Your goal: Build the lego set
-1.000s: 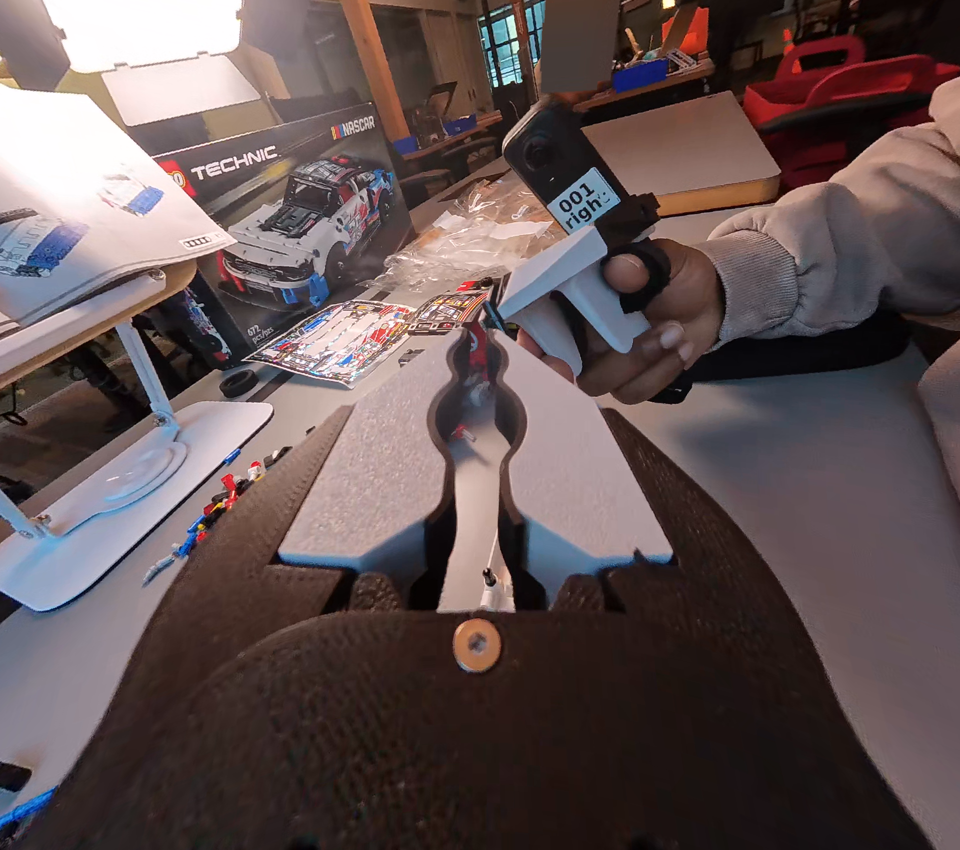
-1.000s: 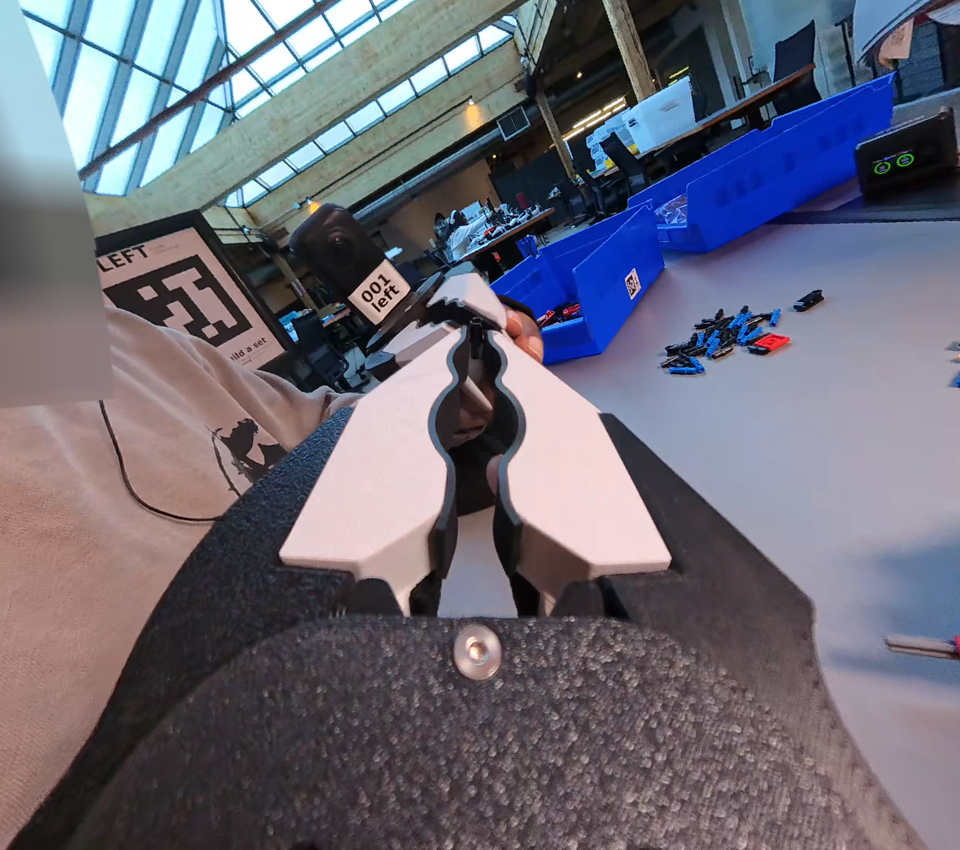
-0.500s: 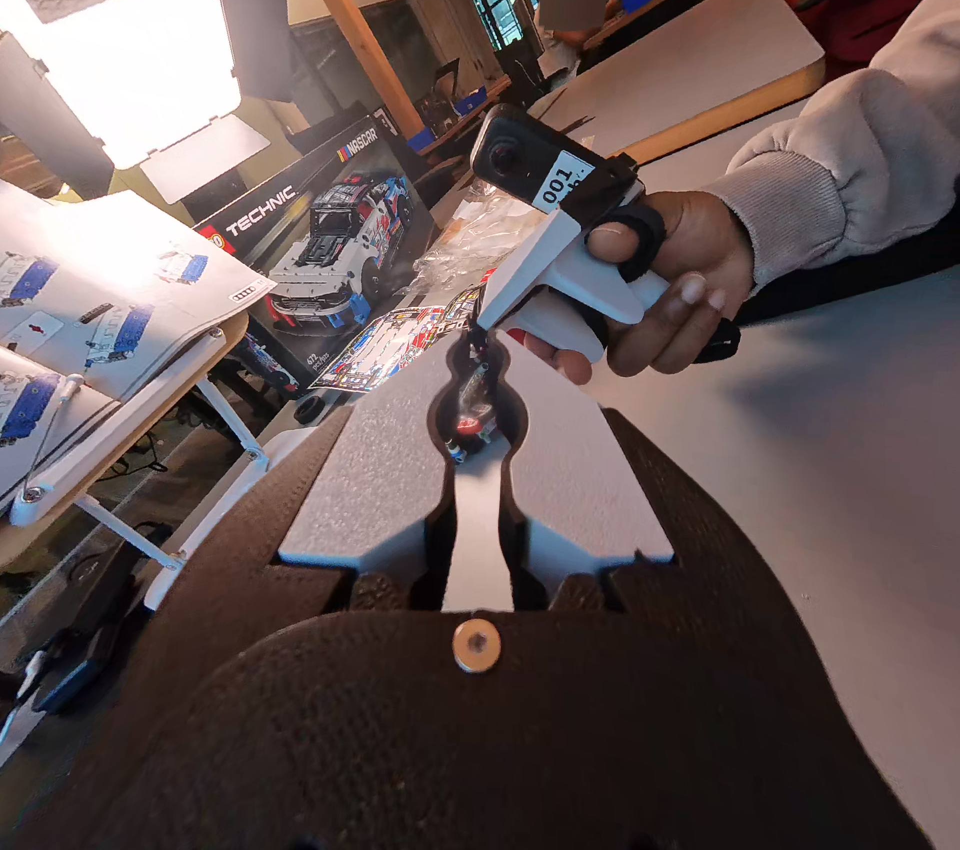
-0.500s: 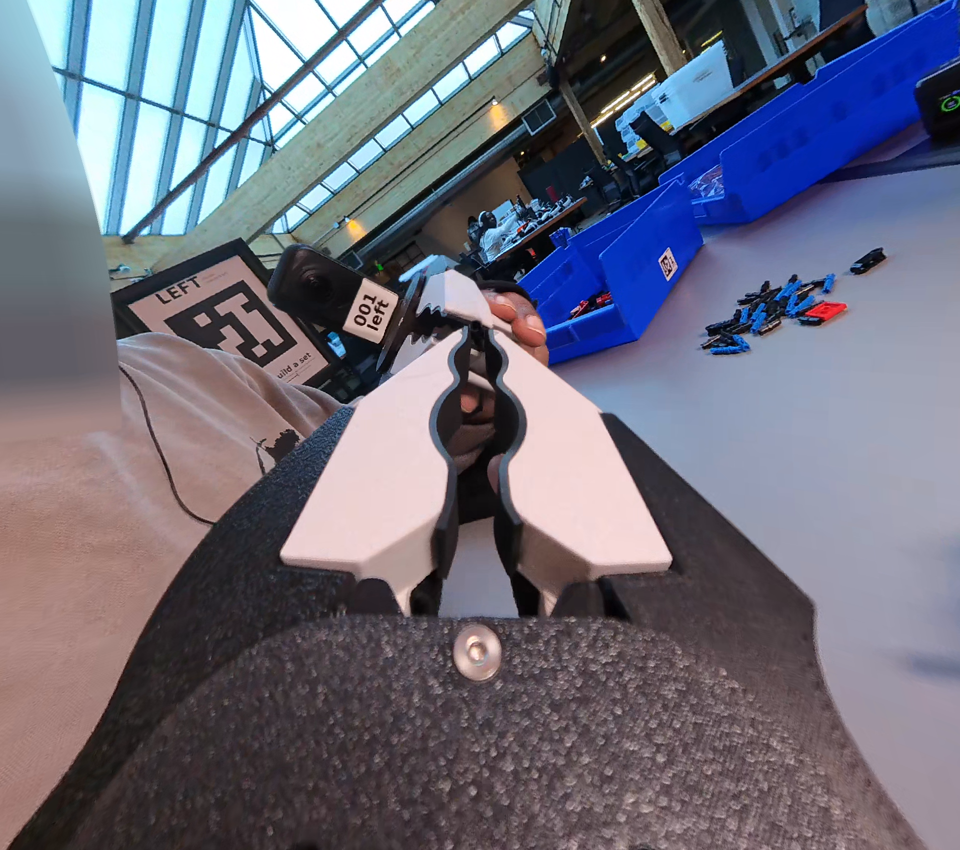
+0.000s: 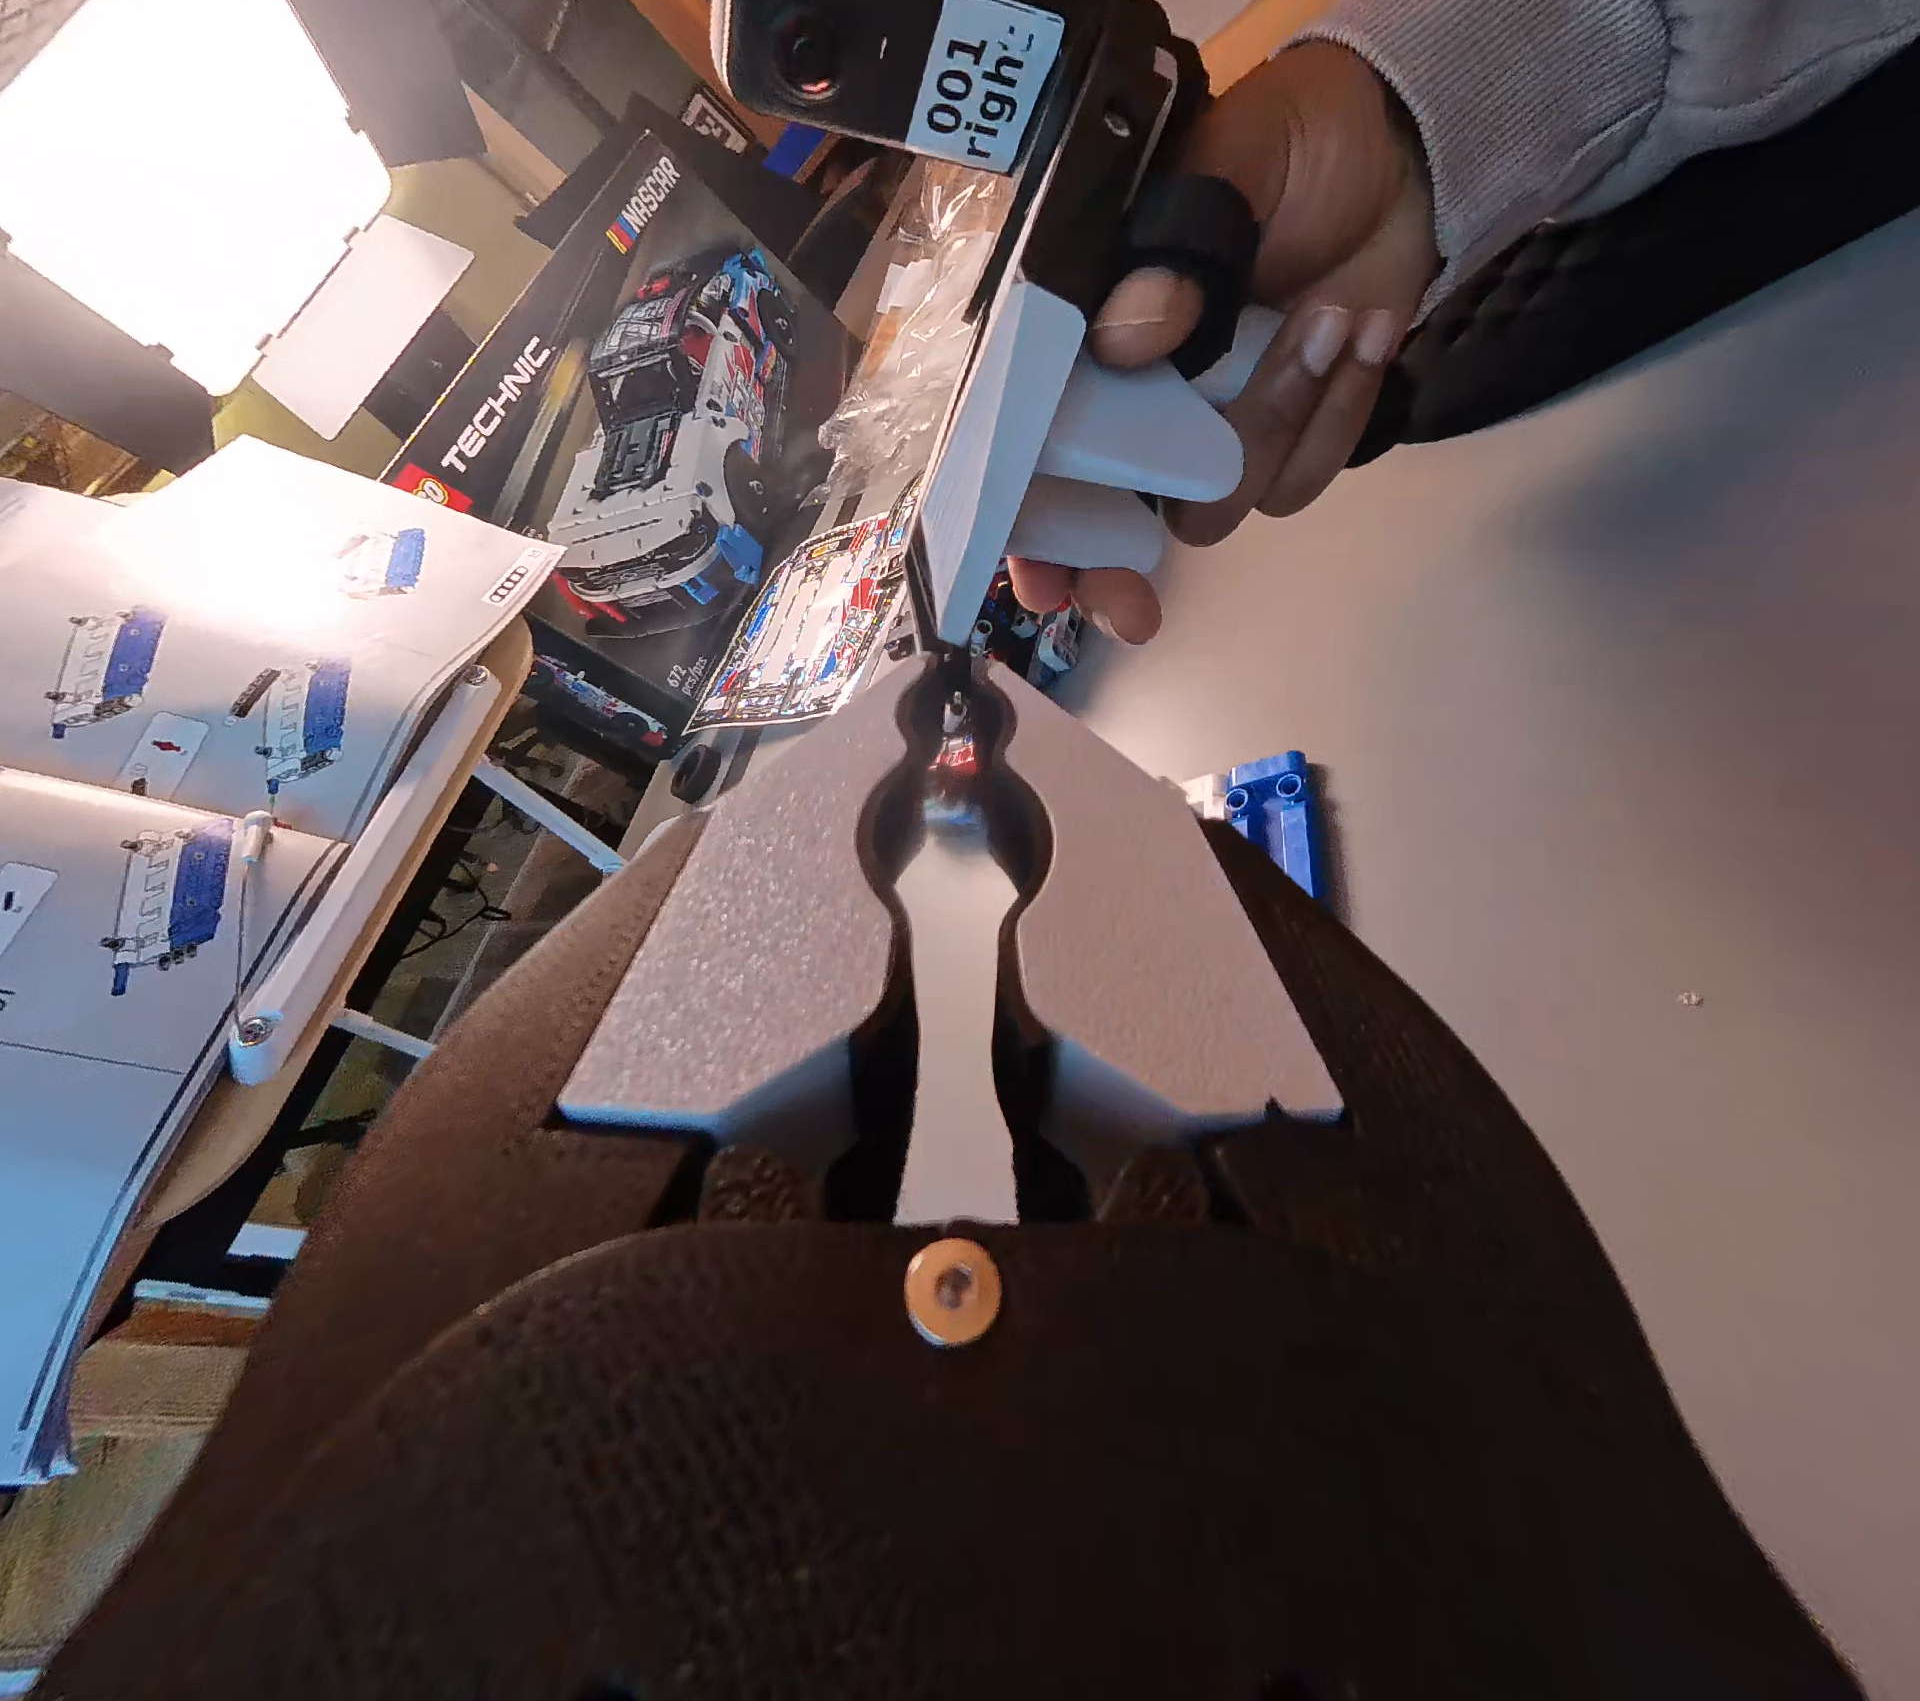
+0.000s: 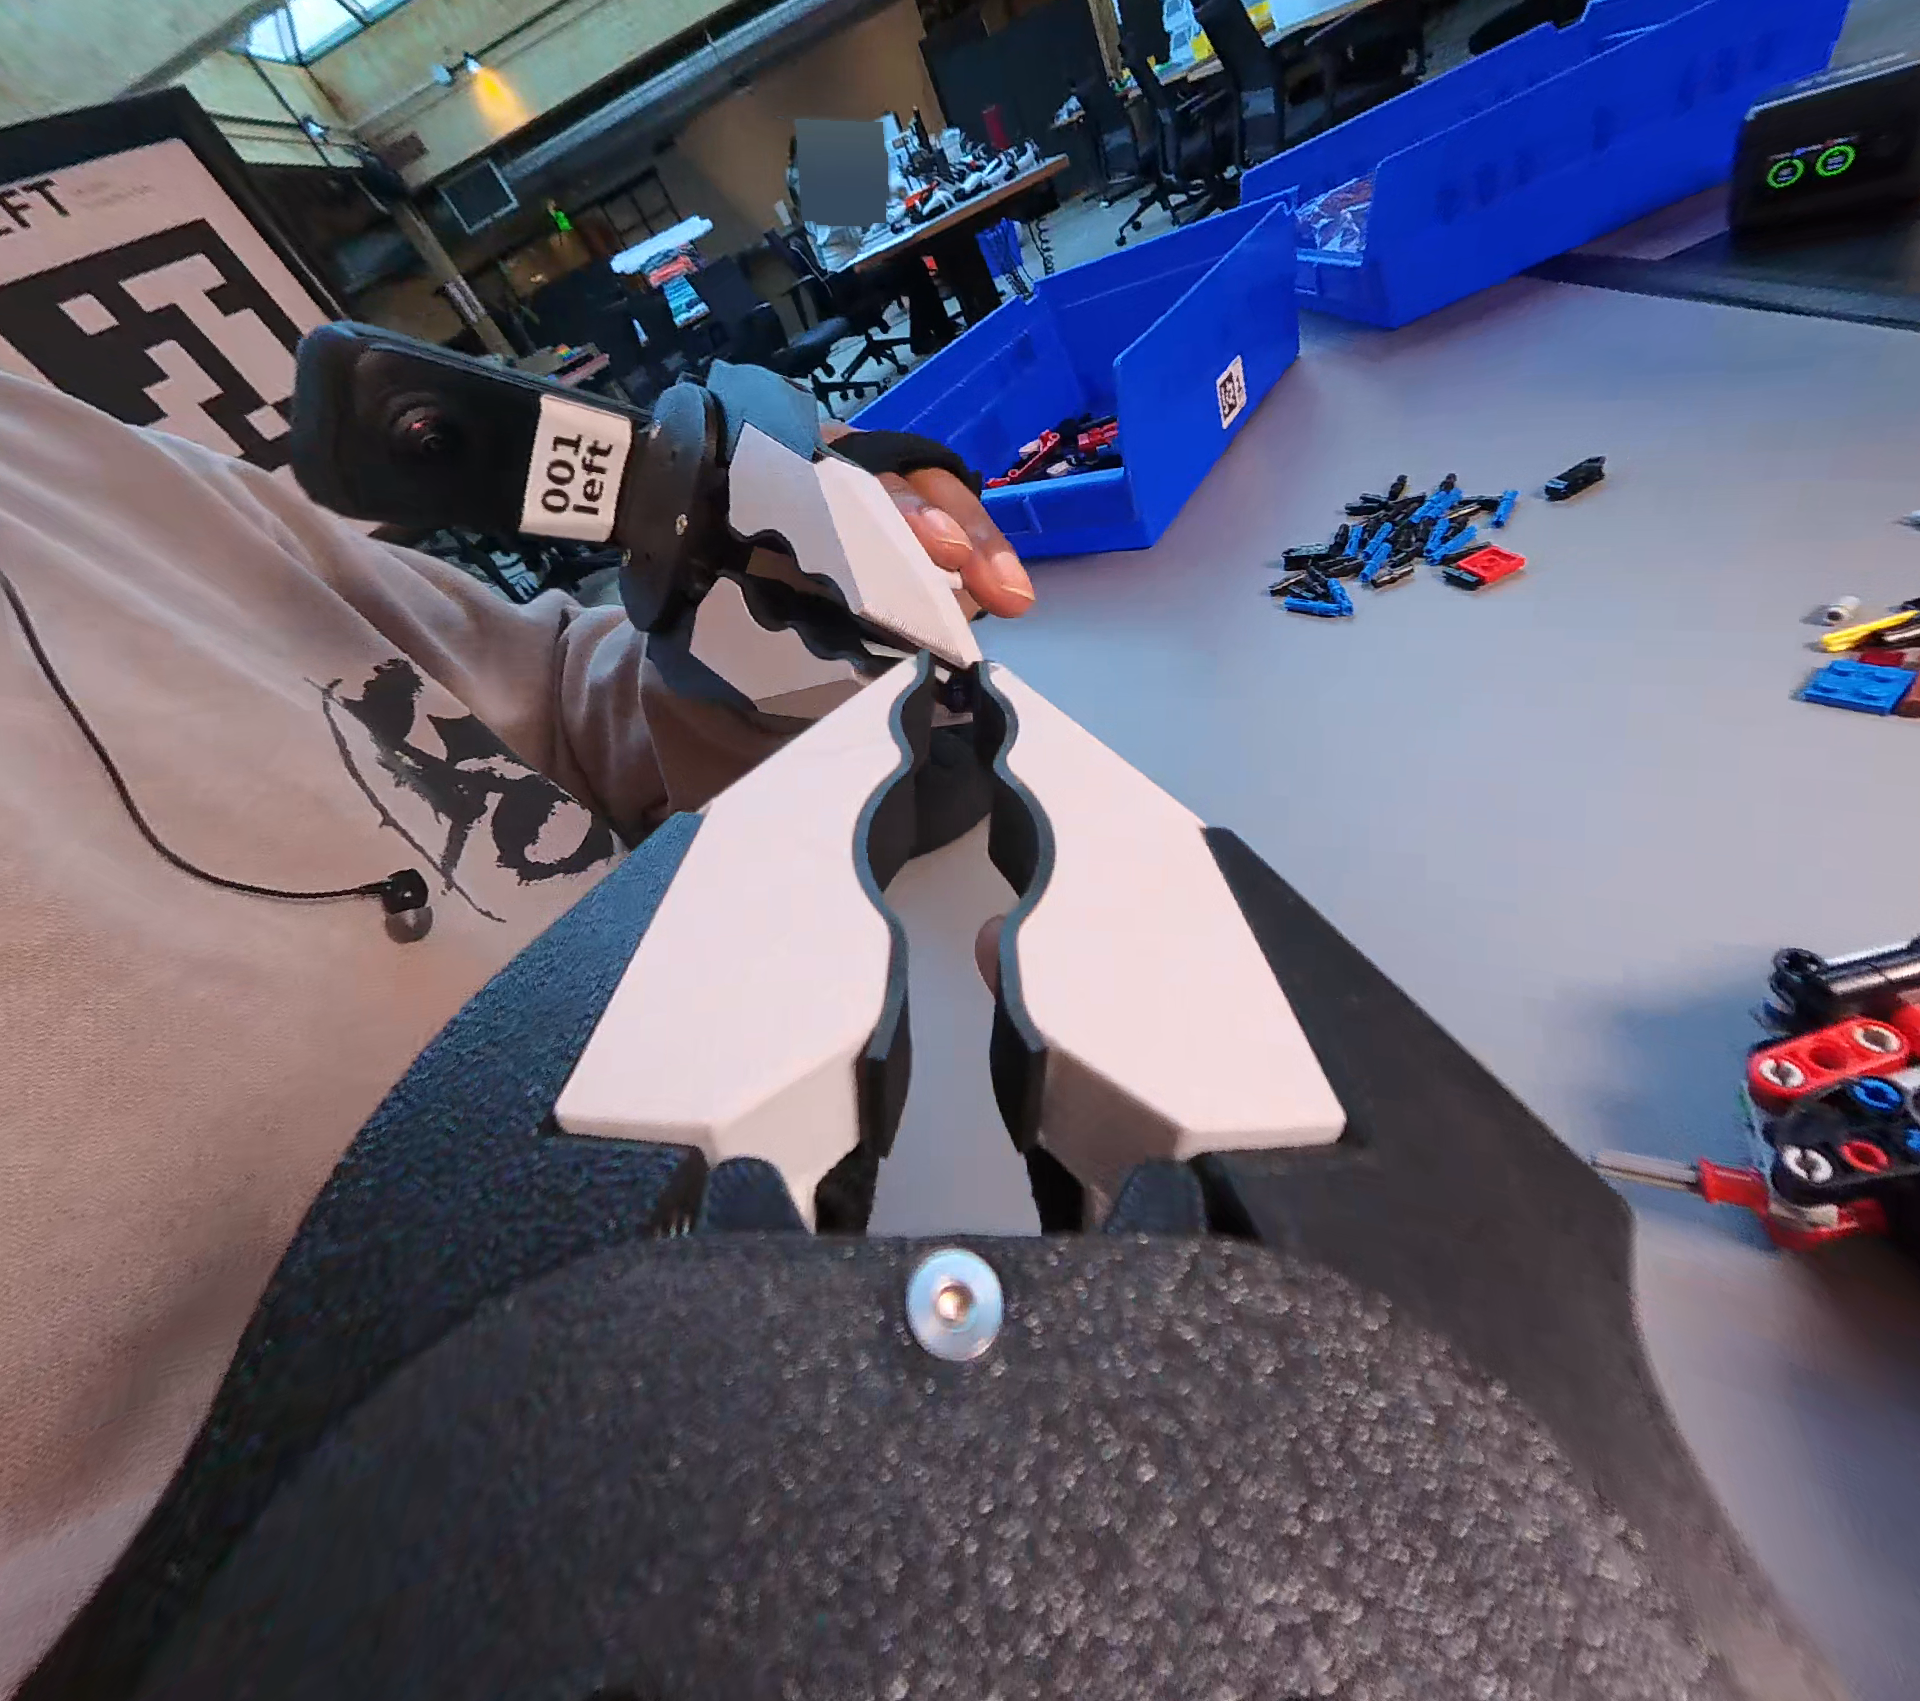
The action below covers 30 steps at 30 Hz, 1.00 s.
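My left gripper (image 5: 951,677) is shut, with a tiny pale pin-like Lego piece (image 5: 951,704) pinched at its tips. My right gripper (image 6: 951,672) is shut too, with a tiny dark piece (image 6: 957,695) at its tips. The two grippers meet tip to tip above the grey table (image 5: 1558,768). The right gripper (image 5: 940,628) comes down from above in the left wrist view. The left gripper (image 6: 961,649) comes in from the left in the right wrist view. The pieces are mostly hidden. A partly built red, black and blue assembly (image 6: 1839,1121) lies at the right.
Lego box (image 5: 644,404), sticker sheet (image 5: 805,649), plastic bags (image 5: 914,363) and open instruction booklet (image 5: 208,664) on a stand are at the left. A blue beam (image 5: 1273,820) lies beside my left gripper. Blue bins (image 6: 1143,394), a pin pile (image 6: 1392,529) and blue plate (image 6: 1860,685) lie beyond.
Both grippers have rolled and tilted down while staying tip to tip. The right gripper now looms closer in the left view. The assembly and blue beam came into view.
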Each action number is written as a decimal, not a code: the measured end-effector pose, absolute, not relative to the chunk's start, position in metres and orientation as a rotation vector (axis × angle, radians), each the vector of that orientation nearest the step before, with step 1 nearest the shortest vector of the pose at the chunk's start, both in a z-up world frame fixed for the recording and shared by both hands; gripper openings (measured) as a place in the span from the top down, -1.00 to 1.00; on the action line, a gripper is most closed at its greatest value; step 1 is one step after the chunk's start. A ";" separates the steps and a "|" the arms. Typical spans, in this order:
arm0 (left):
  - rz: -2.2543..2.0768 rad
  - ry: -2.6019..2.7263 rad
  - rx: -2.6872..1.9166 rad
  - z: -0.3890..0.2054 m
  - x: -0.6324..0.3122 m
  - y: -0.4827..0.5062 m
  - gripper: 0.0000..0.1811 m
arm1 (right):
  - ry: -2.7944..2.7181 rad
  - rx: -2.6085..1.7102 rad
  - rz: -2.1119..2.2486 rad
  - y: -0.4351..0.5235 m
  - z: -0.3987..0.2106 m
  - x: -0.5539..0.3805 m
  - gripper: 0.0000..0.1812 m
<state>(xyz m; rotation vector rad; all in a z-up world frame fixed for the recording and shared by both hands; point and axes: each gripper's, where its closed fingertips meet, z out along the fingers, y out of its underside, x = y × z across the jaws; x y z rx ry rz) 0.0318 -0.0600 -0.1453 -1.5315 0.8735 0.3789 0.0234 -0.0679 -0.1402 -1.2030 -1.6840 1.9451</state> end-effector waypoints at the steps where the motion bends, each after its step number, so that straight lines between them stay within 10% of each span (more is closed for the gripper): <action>1: 0.389 0.877 -1.536 -0.146 0.032 -0.060 0.98 | -1.688 -1.207 1.923 -0.067 -0.142 0.023 0.97; 20: 0.467 0.916 -1.540 -0.155 0.031 -0.059 0.98 | -1.770 -1.218 1.810 -0.067 -0.153 0.022 0.98; 30: -0.087 0.641 -1.611 -0.145 0.016 -0.068 0.53 | -1.765 -1.016 1.790 -0.070 -0.136 0.030 0.98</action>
